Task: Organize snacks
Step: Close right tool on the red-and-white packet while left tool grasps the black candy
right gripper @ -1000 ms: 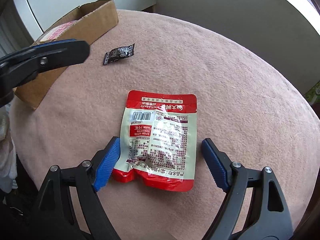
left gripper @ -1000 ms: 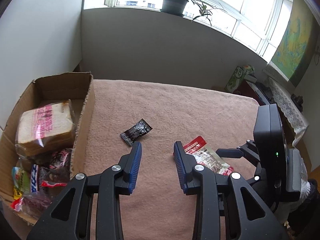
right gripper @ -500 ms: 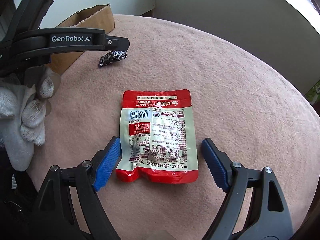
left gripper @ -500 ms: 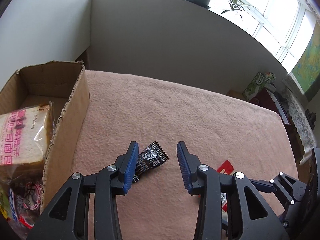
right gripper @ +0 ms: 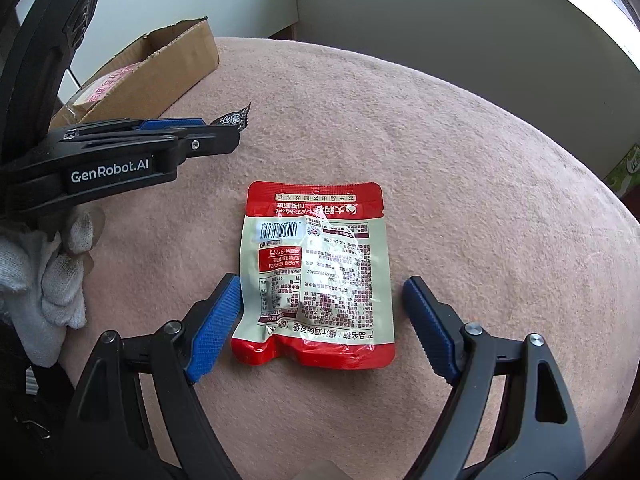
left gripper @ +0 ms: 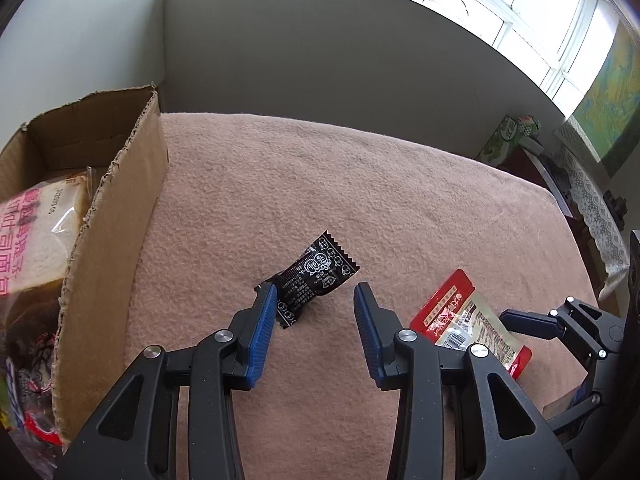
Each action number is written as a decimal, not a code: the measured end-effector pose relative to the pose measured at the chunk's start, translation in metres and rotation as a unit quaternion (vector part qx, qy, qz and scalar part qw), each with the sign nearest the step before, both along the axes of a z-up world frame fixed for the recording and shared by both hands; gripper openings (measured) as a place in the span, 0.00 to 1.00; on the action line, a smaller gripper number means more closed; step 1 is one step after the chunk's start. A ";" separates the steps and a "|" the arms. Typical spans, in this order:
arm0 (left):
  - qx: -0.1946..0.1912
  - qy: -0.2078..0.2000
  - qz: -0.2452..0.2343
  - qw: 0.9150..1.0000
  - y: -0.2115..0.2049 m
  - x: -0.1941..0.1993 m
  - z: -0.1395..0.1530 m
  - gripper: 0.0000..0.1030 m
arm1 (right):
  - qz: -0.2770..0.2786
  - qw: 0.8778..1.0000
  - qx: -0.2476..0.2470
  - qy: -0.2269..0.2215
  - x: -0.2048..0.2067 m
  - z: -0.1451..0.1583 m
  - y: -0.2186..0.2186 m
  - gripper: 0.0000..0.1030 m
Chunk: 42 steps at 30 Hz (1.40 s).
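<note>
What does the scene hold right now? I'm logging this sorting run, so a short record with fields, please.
surface: pink cloth
box: cardboard, left edge, bread bag inside
black sachet: on cloth, at left tongs' tips, not gripped
red pouch: flat on cloth, label side up
right tongs: open, straddling pouch's near end
gloved hand: holds left tongs

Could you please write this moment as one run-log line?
left gripper: open, straddling black candy packet | right gripper: open, around red pouch | cardboard box: bread inside
</note>
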<state>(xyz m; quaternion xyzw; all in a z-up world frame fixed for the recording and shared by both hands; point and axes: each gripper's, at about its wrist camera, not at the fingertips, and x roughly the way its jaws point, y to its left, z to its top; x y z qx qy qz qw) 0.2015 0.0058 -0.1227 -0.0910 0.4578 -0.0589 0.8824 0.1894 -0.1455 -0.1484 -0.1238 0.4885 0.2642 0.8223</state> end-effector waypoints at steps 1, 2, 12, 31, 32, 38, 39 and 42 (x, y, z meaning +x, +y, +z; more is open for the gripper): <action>0.007 -0.002 0.002 1.000 0.000 0.001 0.001 0.37 | -0.003 1.000 0.001 -0.001 0.000 0.000 0.000 0.82; 0.013 -0.004 0.003 1.000 0.001 0.002 0.002 0.37 | -0.005 1.000 0.000 -0.002 0.000 0.000 0.000 0.82; 0.012 -0.010 -0.035 0.999 -0.008 0.011 0.002 0.60 | -0.011 1.000 -0.003 -0.005 0.004 0.000 -0.003 0.82; -0.022 -0.008 -0.044 0.999 -0.007 0.020 -0.001 0.57 | -0.024 1.000 -0.001 -0.006 0.006 0.000 -0.009 0.82; -0.023 -0.008 -0.052 0.998 -0.009 0.018 -0.001 0.55 | -0.024 1.000 -0.001 -0.006 0.006 0.000 -0.009 0.82; -0.009 -0.004 -0.078 0.997 -0.024 0.003 -0.002 0.53 | -0.024 1.000 -0.002 -0.006 0.006 -0.001 -0.009 0.82; -0.001 -0.006 -0.078 0.997 -0.026 0.001 -0.003 0.53 | -0.024 1.000 -0.002 -0.006 0.006 0.000 -0.009 0.82; 0.024 -0.010 -0.071 0.997 -0.030 0.004 -0.003 0.53 | -0.026 1.000 -0.004 -0.006 0.008 0.000 -0.008 0.81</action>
